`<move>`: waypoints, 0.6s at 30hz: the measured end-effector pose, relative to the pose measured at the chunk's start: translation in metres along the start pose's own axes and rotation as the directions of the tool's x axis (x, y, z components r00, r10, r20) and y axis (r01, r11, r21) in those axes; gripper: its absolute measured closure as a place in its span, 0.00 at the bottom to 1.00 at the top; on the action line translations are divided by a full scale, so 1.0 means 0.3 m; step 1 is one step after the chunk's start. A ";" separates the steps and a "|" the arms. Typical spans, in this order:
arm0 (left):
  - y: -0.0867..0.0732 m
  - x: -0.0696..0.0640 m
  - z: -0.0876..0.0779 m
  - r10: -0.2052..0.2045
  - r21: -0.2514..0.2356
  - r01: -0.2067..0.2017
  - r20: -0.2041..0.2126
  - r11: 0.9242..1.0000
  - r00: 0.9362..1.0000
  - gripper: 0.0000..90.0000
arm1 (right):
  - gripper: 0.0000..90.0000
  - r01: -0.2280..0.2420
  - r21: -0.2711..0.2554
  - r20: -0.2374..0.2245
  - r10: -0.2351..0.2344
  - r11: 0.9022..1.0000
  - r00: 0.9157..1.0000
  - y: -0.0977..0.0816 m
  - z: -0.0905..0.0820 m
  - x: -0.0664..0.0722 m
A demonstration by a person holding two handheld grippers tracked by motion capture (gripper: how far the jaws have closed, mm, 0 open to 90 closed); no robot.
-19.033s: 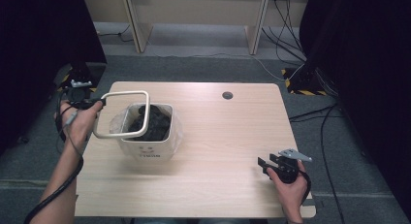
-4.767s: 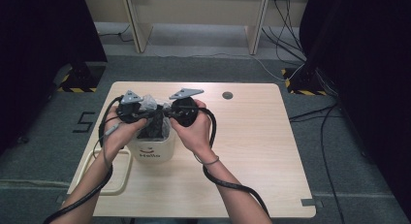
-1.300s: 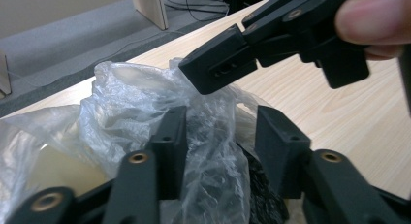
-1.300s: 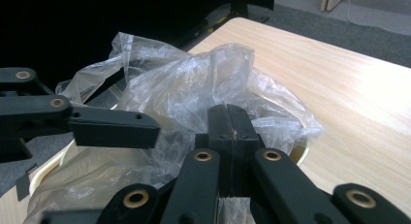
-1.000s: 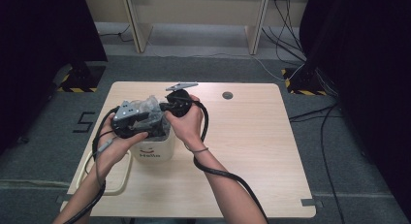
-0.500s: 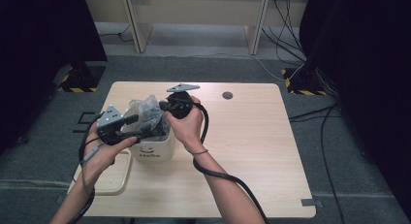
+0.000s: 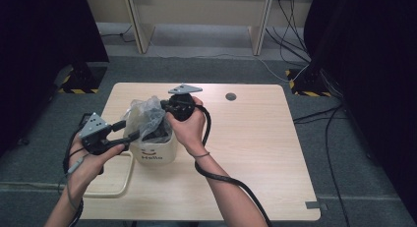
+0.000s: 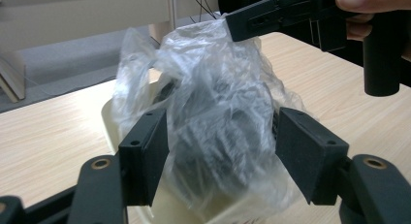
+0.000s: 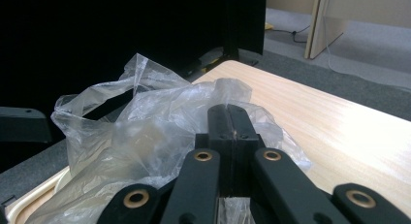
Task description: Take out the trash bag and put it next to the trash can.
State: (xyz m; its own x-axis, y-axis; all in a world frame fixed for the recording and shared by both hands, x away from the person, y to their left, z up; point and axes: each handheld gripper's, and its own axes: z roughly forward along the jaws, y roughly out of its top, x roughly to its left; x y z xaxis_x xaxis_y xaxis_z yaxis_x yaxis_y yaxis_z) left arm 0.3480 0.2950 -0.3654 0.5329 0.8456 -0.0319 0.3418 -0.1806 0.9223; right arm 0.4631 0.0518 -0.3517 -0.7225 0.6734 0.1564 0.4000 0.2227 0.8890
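Plastic bag (image 7: pixel 145 114) sat in white bin (image 7: pixel 156 149), left-centre of high view. Right gripper (image 7: pixel 166 105) pinched its top edge; left gripper (image 7: pixel 129 135), jaws just opening, stood spread beside it.

My left gripper (image 7: pixel 129 134) has let go of the crumpled clear plastic bag (image 8: pixel 213 117) and drawn back; its jaws, just opening, now frame it untouched.
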 end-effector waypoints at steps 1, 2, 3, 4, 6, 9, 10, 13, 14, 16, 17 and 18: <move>-0.005 0.003 -0.008 -0.001 -0.001 0.001 -0.004 1.000 1.000 0.40 | 1.00 0.002 -0.005 0.001 -0.002 1.000 1.000 0.000 0.000 0.001; -0.010 0.006 -0.015 -0.004 -0.002 0.004 -0.009 1.000 1.000 0.40 | 1.00 0.004 -0.007 0.000 -0.004 1.000 1.000 0.000 -0.001 0.001; -0.015 0.010 -0.022 -0.006 -0.003 0.006 -0.013 1.000 1.000 0.39 | 1.00 0.006 -0.009 0.001 -0.006 1.000 1.000 0.000 -0.001 0.002; -0.020 0.014 -0.029 -0.007 -0.004 0.007 -0.017 1.000 1.000 0.39 | 1.00 0.006 -0.014 0.001 -0.006 1.000 1.000 0.000 -0.002 0.003; -0.030 0.021 -0.041 -0.010 -0.002 0.010 -0.026 1.000 1.000 0.39 | 1.00 0.011 -0.020 0.003 -0.011 1.000 1.000 0.001 -0.003 0.005; -0.047 0.033 -0.055 -0.015 0.003 0.015 -0.038 1.000 0.999 0.39 | 1.00 0.014 -0.029 0.002 -0.014 0.999 1.000 0.002 -0.004 0.008; -0.053 0.036 -0.059 -0.017 0.005 0.017 -0.042 1.000 0.999 0.39 | 1.00 0.015 -0.032 0.003 -0.014 0.999 1.000 0.003 -0.004 0.009; -0.068 0.048 -0.069 -0.022 0.008 0.023 -0.051 1.000 0.998 0.38 | 1.00 0.019 -0.039 0.004 -0.018 0.999 1.000 0.004 -0.005 0.011; -0.073 0.051 -0.072 -0.024 0.009 0.025 -0.054 1.000 0.998 0.38 | 1.00 0.019 -0.041 0.004 -0.019 0.999 1.000 0.004 -0.006 0.012; -0.081 0.056 -0.077 -0.029 0.009 0.029 -0.057 1.000 0.998 0.38 | 1.00 0.019 -0.045 0.004 -0.019 0.999 1.000 0.005 -0.006 0.013; -0.086 0.059 -0.079 -0.026 0.010 0.027 -0.060 1.000 0.998 0.38 | 1.00 0.022 -0.048 0.004 -0.022 0.999 1.000 0.005 -0.007 0.013; -0.090 0.062 -0.082 -0.027 0.011 0.028 -0.063 1.000 0.998 0.38 | 1.00 0.022 -0.049 0.004 -0.022 0.999 1.000 0.006 -0.008 0.014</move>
State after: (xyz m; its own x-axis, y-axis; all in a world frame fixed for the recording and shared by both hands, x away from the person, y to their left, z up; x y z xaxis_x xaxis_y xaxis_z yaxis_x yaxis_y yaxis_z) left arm 0.3296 0.3281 -0.3815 0.4738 0.8800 -0.0327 0.3652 -0.1626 0.9166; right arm 0.4595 0.0533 -0.3486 -0.7286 0.6715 0.1351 0.3560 0.2028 0.9122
